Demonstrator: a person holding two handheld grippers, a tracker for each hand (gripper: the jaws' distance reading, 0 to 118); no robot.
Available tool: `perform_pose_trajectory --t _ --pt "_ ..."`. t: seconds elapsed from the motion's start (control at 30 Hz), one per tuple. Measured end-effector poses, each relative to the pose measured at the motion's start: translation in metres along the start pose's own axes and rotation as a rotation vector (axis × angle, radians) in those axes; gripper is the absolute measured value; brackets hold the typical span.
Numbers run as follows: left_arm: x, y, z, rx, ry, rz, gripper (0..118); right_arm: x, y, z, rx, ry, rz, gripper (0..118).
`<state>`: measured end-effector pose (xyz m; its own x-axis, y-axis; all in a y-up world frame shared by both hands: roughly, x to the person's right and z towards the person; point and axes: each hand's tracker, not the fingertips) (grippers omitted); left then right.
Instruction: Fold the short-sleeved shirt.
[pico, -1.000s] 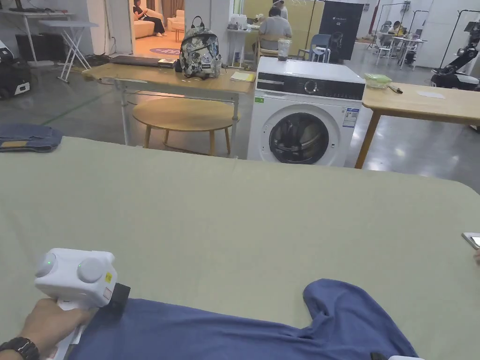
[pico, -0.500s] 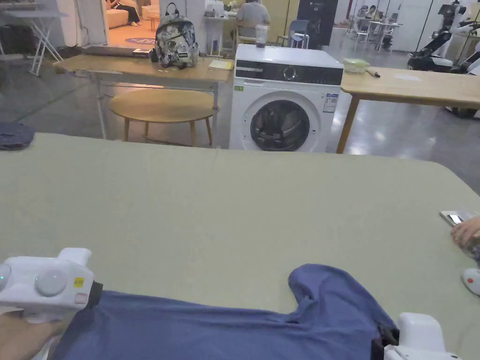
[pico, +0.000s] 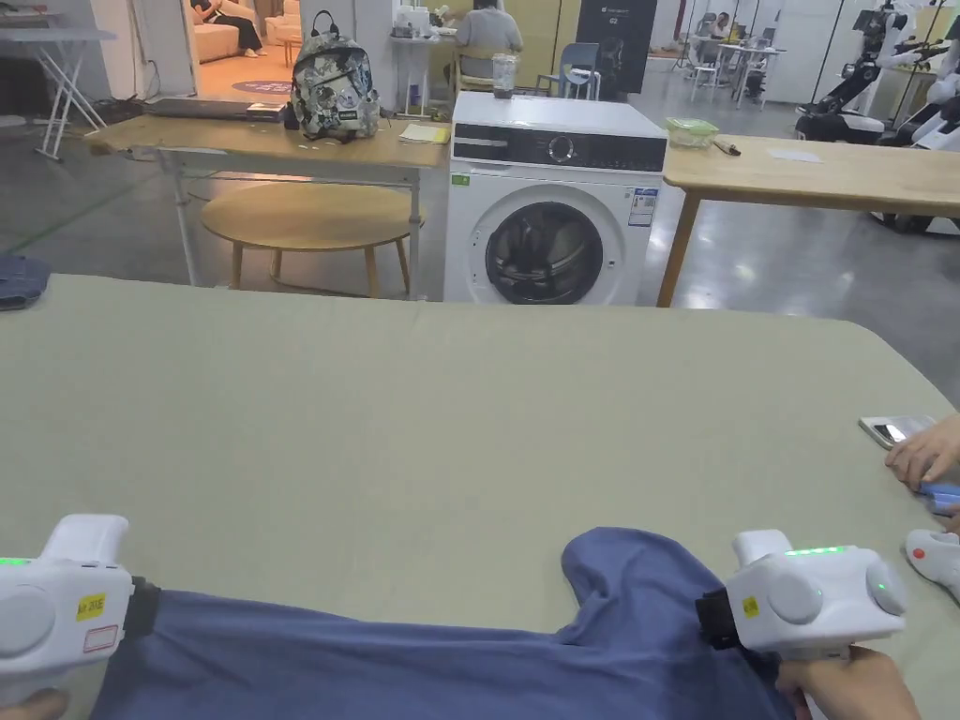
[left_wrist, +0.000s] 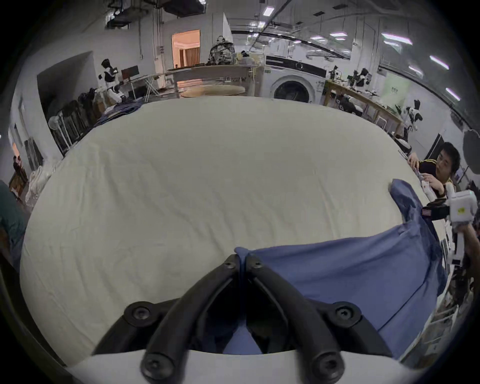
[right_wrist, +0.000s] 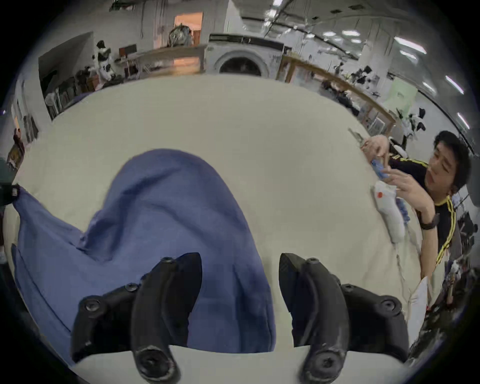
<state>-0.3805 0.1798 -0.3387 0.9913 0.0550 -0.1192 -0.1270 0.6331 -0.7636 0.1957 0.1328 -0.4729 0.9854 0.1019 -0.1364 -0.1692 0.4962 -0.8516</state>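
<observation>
A: Where do we have the shirt?

B: The blue short-sleeved shirt (pico: 422, 661) lies along the near edge of the table (pico: 450, 422), on its pale green cover. One sleeve (pico: 623, 577) humps up toward the middle of the table, closer to the right end of the near edge.

A: And our left gripper (left_wrist: 242, 259)?

B: In the left gripper view its black jaws are pressed together on a fold of the blue fabric, at the shirt's left end. The cloth runs taut from there across to the right.

A: What about our right gripper (right_wrist: 240, 262)?

B: In the right gripper view its jaws are spread wide. The left jaw sits over the sleeve, the right jaw over bare table cover just beside the fabric's edge. We cannot tell whether either jaw touches anything. From the head view we see its white body (pico: 816, 600) above the shirt's right end.

A: Anything else on the table?

B: Near the right edge, another person's hand (pico: 923, 455) rests beside a phone (pico: 895, 429), with a white handheld device (pico: 935, 558) just nearer to us. At the far left corner lies a folded dark blue garment (pico: 21, 281). Beyond the far edge stands a washing machine (pico: 553, 202).
</observation>
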Motion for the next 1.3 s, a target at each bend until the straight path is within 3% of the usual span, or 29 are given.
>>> perform_pose_trajectory --t 0.2,0.23,0.3,0.33,0.7,1.3 --pt "0.001 -0.003 0.003 -0.004 0.006 -0.008 0 0.005 0.001 0.001 -0.026 0.043 -0.091 58" --pt "0.001 -0.004 0.003 -0.003 0.005 -0.006 0 0.004 -0.001 0.005 -0.011 0.043 -0.095 44" --pt "0.001 -0.005 0.003 -0.007 -0.001 0.0 0 0.006 -0.004 0.004 -0.017 0.089 -0.102 5" --pt "0.001 -0.006 0.003 -0.006 0.001 0.001 0 0.007 -0.006 0.003 -0.019 0.069 -0.096 0" --pt "-0.01 -0.024 0.043 0.052 -0.027 0.047 0 0.005 -0.041 0.092 0.203 0.057 -0.072 0" --pt "-0.028 -0.116 0.152 0.174 -0.072 0.09 0 0.006 -0.166 0.216 0.315 0.053 -0.036 0"
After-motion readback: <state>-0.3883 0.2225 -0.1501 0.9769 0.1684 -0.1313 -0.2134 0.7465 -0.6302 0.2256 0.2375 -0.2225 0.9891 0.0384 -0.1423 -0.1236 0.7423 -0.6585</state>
